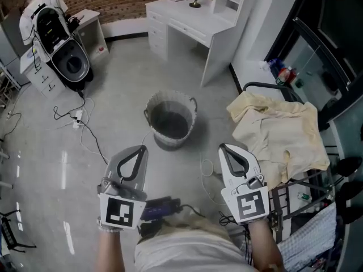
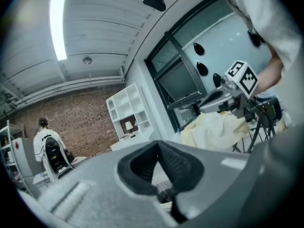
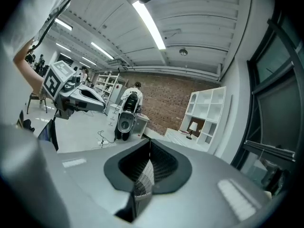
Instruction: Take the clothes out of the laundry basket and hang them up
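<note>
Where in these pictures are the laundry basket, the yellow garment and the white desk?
laundry basket (image 1: 170, 141), head view, on its near outer wall.
yellow garment (image 1: 278, 130), head view, on the middle of the cloth.
white desk (image 1: 195, 19), head view, on a bare part of its top.

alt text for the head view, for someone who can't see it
Seen from above, the left tongs and right tongs, both shut and empty, are held over a grey floor, facing a grey laundry basket that looks empty. A pale yellow garment lies draped over a black rack at the right.
</note>
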`<state>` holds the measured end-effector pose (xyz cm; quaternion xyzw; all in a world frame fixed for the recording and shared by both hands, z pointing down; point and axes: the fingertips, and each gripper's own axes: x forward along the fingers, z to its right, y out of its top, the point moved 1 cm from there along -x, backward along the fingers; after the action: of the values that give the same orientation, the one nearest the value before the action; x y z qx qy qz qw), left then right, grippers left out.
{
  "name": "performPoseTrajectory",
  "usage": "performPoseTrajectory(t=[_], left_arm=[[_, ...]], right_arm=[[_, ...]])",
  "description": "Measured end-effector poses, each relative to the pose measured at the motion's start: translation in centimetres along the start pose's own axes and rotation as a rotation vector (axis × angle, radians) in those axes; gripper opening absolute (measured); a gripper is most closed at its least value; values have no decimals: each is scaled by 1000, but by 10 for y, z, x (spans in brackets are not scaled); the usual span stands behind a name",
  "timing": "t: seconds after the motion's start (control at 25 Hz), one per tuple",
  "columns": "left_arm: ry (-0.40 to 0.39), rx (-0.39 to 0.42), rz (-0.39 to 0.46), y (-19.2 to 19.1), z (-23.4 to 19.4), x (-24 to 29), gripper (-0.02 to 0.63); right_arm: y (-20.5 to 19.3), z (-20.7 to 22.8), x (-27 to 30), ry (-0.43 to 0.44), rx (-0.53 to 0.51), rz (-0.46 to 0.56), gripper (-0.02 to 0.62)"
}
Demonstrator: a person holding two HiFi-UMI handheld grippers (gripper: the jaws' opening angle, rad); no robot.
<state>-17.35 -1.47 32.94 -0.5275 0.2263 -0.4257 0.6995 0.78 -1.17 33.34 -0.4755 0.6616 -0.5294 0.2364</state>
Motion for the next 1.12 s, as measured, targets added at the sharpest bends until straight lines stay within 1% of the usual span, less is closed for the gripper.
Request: performPoseTrajectory(t=[0.16,0.4,0.56,0.76,1.12], left_arm=[[4,-27,-11,-2,0,0,-6],[-5,-40,-5,-2,-2,2,-6],[-9,-79,-2,0,-4,5,-6],[-17,-64,-1,1,-4,9,-6],[-41,-68,7,2,3,11,-6]], right_arm=[[1,5,-1,1,25,7,5],[2,3,0,2,47,9,5],[6,5,2,18,83,45,5],[5,9,2,15,87,45,5],[9,5,3,5,72,33,5]])
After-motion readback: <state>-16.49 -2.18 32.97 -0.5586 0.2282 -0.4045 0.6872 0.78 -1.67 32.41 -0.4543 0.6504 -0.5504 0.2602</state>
